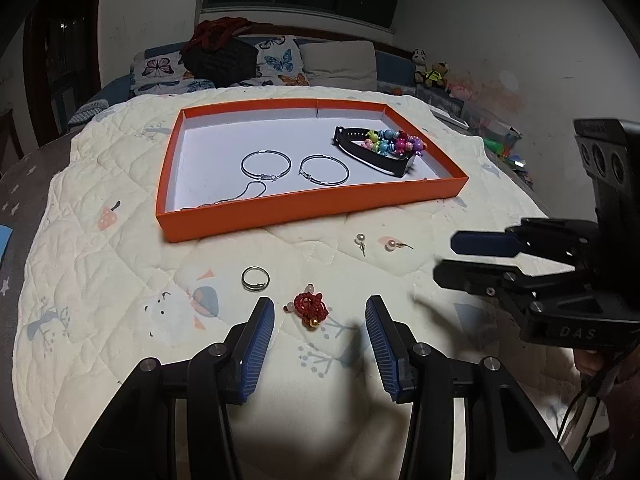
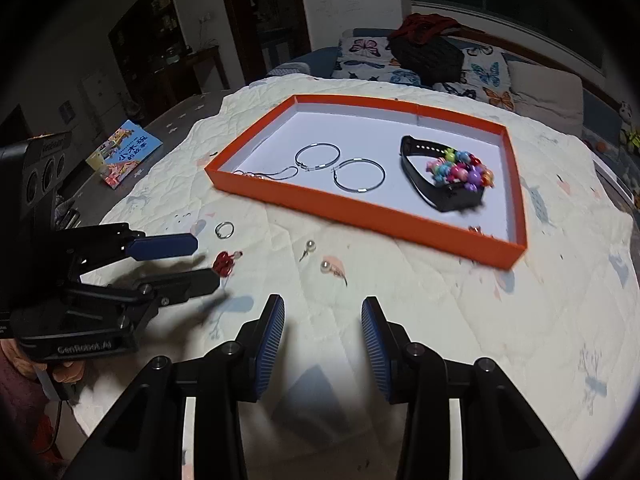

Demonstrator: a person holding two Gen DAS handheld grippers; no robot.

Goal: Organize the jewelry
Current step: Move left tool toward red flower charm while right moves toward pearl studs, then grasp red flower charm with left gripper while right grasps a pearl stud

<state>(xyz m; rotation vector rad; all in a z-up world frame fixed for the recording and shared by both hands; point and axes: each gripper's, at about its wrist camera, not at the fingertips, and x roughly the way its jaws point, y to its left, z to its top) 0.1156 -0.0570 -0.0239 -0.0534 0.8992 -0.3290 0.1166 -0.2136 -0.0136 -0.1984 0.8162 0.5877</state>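
Observation:
An orange tray on the quilt holds two silver hoop earrings, a thin chain, a black watch band and a colourful bead bracelet. Outside it lie a silver ring, a red knotted charm and two pearl earrings. My left gripper is open, with the charm between its fingertips. My right gripper is open and empty, just short of the pearl earrings.
The cream quilt covers a bed. Butterfly pillows, a dark bag and soft toys lie behind the tray. A children's book lies at the left edge.

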